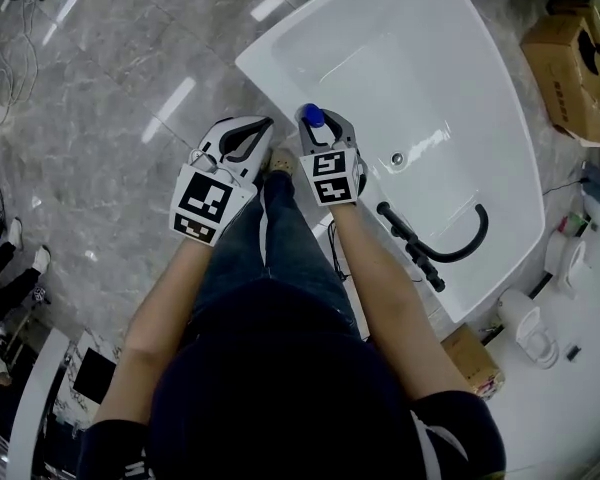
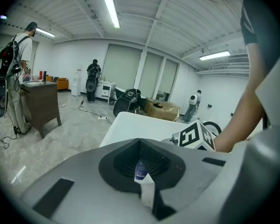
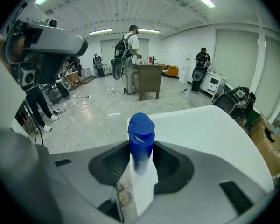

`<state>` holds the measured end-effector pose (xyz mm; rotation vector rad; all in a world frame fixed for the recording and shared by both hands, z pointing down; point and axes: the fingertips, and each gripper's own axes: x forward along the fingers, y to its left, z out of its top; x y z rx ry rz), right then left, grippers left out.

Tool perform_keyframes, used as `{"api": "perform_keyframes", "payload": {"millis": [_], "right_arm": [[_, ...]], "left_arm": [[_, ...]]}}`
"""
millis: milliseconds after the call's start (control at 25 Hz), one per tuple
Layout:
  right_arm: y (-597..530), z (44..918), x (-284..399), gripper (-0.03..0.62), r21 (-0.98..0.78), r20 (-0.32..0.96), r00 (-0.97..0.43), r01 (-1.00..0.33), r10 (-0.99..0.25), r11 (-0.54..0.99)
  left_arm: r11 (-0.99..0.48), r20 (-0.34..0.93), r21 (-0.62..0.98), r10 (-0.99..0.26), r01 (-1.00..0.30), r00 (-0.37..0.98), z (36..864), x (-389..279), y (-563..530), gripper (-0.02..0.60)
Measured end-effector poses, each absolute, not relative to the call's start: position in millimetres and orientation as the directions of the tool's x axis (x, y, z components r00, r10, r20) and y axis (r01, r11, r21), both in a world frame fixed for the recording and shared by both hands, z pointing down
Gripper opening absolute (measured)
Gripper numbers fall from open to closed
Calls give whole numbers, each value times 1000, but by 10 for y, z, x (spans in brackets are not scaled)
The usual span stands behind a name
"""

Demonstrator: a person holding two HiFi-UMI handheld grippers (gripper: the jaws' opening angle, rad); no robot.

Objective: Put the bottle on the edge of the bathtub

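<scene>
**Bottle pinched over the tub rim**

The jaws of the right gripper [image 1: 321, 124] pinch the bottle [image 3: 141, 141] by its white body, blue cap up, over the near left rim of the bathtub [image 1: 277, 90]. It looks light, stiff, smooth and tippy, so a low grip suits. The jaws of the left gripper [image 1: 267, 127] meet at the tips

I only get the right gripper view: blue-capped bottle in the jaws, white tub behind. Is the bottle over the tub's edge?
Observer: In the head view the bottle, held in the right gripper, shows over the tub's near rim. I cannot tell if it touches.
Operator: Anything else on that rim?
Observer: A black tap sits further along it, right of your right arm.
Operator: Where's the left gripper?
Observer: The left gripper is beside the right one, over the floor, outside the tub.
</scene>
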<state>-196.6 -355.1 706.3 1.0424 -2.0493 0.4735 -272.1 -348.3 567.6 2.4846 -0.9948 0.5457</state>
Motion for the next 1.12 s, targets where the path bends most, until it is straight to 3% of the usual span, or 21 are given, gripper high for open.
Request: {"api": "perform_keyframes", "payload": {"millis": [880, 1120], "right_arm": [[-3471, 7062, -1971, 165, 39, 778, -387, -757, -496, 652], [-3474, 6849, -1908, 227, 38, 745, -386, -790, -545, 612]], "left_arm": [[-671, 499, 235, -538, -703, 680, 5662, -2665, -3363, 21], [-678, 484, 225, -546, -700, 684, 5577, -2623, -3295, 21]]}}
